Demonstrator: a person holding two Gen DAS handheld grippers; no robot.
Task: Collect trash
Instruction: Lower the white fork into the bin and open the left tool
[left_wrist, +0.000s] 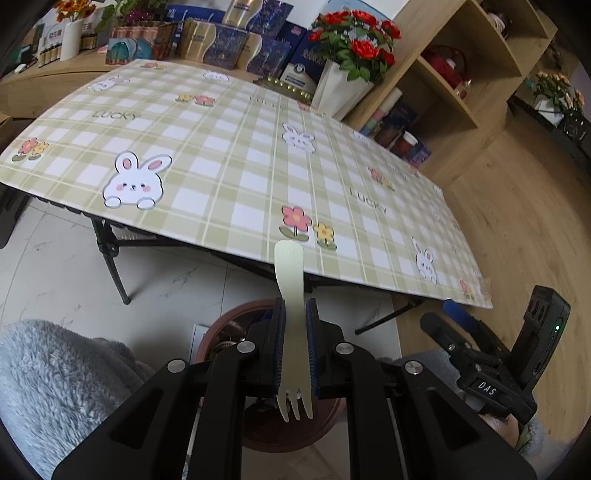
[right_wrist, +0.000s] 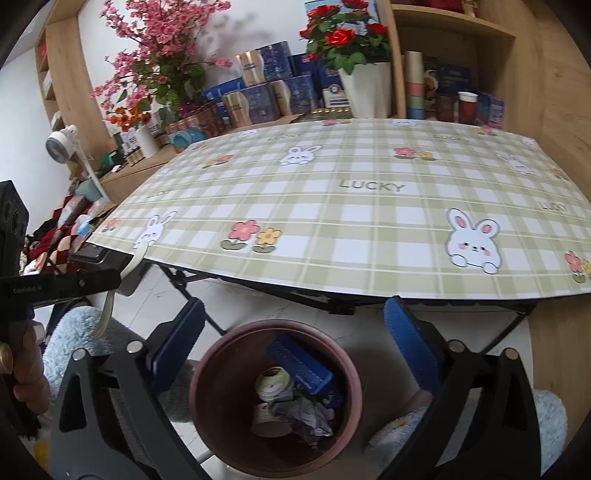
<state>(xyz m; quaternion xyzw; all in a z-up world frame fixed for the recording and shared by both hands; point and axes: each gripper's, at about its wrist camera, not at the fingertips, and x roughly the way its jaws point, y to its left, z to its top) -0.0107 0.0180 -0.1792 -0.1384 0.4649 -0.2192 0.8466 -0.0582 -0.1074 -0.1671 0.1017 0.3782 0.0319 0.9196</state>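
My left gripper (left_wrist: 295, 306) is shut on a pale wooden fork (left_wrist: 290, 266), handle pointing away and tines toward the camera. It hangs above a brown round bin (left_wrist: 236, 308) on the floor, in front of the table's near edge. In the right wrist view the bin (right_wrist: 207, 369) holds a blue box (right_wrist: 301, 363), paper cups (right_wrist: 271, 382) and crumpled paper (right_wrist: 306, 413). My right gripper (right_wrist: 293, 310) stands open above the bin with nothing between its blue pads (right_wrist: 404, 332). The left gripper (right_wrist: 92, 273) with the fork (right_wrist: 107, 314) shows at the left edge.
A folding table with a green plaid bunny cloth (left_wrist: 221, 166) spans both views, with black legs (left_wrist: 110, 262) beneath. Fluffy grey fabric (left_wrist: 55, 387) lies beside the bin. Flower pots (left_wrist: 347, 85), boxes and wooden shelves (left_wrist: 461, 74) stand behind the table.
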